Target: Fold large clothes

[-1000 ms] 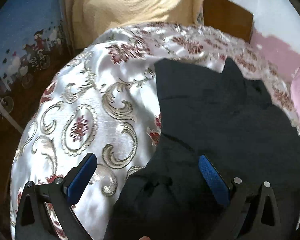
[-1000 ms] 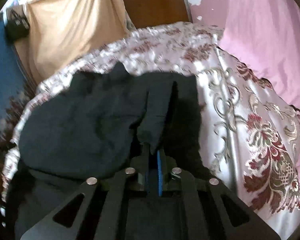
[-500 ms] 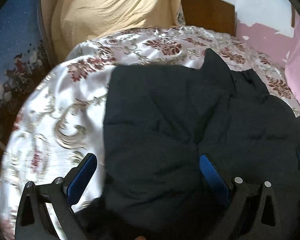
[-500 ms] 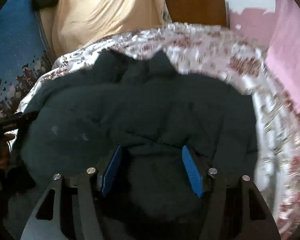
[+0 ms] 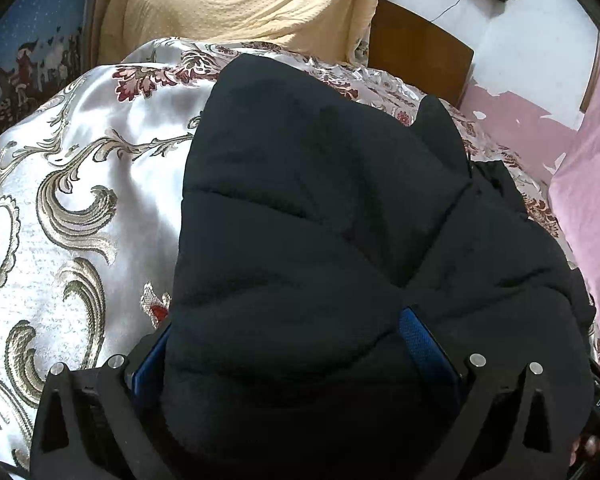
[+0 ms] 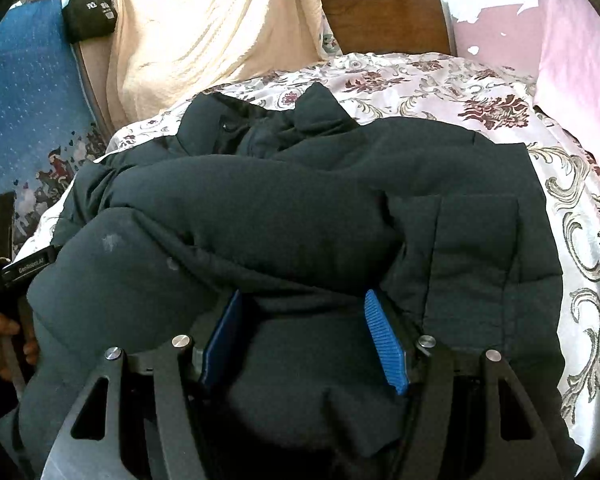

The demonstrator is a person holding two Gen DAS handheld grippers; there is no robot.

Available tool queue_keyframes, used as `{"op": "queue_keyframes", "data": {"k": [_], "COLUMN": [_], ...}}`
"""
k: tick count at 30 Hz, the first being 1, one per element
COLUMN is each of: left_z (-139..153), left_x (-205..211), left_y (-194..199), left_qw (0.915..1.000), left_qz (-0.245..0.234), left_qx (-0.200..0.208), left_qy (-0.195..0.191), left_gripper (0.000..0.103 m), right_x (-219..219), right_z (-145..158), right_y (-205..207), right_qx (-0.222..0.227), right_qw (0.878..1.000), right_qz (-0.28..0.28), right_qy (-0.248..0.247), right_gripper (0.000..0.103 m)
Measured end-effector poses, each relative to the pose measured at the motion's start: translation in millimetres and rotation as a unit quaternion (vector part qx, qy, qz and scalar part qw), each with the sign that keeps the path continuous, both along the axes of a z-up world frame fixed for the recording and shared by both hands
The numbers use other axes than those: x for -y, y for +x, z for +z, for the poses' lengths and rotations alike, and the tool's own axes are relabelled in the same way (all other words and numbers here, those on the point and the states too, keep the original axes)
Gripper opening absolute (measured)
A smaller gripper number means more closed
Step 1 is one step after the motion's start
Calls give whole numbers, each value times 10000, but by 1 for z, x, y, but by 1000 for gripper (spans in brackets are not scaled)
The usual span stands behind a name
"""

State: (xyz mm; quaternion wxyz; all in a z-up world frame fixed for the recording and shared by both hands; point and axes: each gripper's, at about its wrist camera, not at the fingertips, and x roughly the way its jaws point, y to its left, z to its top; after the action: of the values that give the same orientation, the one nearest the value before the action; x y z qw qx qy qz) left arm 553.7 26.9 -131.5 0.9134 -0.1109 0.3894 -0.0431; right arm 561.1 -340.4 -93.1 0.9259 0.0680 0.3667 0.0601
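The right claw (image 6: 306, 332) stands with its two blue pads (image 6: 384, 340) apart, having just been opening; a hump of the dark padded jacket (image 6: 284, 208) bulges up between them, and neither pad clearly presses on it. The left claw (image 5: 288, 344) also has its two pads wide apart, with a thick fold of the same jacket filling the gap; its left pad (image 5: 152, 360) is nearly buried under the fabric, so I cannot tell whether that claw grips or only straddles the fold. There is one jacket, lying bunched and partly folded over on the bed (image 6: 572, 216), whose single floral satin cover shows on both sides of it. The jacket's near hem is cut off by the frame's lower edge in both views, and its collar end is a tangle of folds that is hard to read. At the left edge of the right wrist view, part of the other gripper's handle and one hand (image 6: 0, 340) show, mostly cropped. Beyond the bed are one wooden headboard (image 6: 384, 16), one cream cloth (image 6: 204, 32) draped beside it, one small black bag (image 6: 90, 16) and a pink curtain (image 6: 572, 40), cut off at the right.
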Motion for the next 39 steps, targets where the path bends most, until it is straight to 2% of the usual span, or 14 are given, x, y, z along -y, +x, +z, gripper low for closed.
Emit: {"op": "queue_keyframes", "data": {"k": [12,16,18,20,22,28,31,33,35,36,39], "left_z": [3,5,10,21,35,96,124,137,142,143,140], "left_x": [-12,-16,-19,-25,-32,-37,-29,-20,-9,1,33], "left_y": [-3,-4,-6,-13,-23,-40,-29,-14,8,24,71], "left_qw": [9993,9986,9981,9960,9945,9950,9927,9911,9925,9945,9973], "left_qz": [-39,-117,-57,179,280,95,8,33,129,229,22], "left_qx": [12,-149,-451,-793,-915,-745,-628,-539,-539,-570,-644], "left_qy": [-374,-496,-413,-380,-418,-666,-1026,-1217,-1091,-849,-346], "left_gripper": [103,103,103,103,103,103,103,103,103,103,103], "right_x": [1,0,0,1,3,19,33,45,53,54,49], "right_z": [2,6,9,13,17,50,75,88,94,94,93], "right_y": [0,-3,-5,-8,-11,-23,-16,-2,19,28,79], "right_qx": [24,93,147,186,129,-202,-305,-436,-643,-716,-843], "right_qw": [10000,9996,9992,9989,9988,9981,9977,9950,9898,9882,9880], "right_qz": [10,163,254,299,298,101,-208,-458,-678,-722,-756], "right_qy": [79,208,266,315,372,566,562,773,1071,1146,1047], "right_gripper": [60,75,80,82,83,84,87,88,88,88,88]}}
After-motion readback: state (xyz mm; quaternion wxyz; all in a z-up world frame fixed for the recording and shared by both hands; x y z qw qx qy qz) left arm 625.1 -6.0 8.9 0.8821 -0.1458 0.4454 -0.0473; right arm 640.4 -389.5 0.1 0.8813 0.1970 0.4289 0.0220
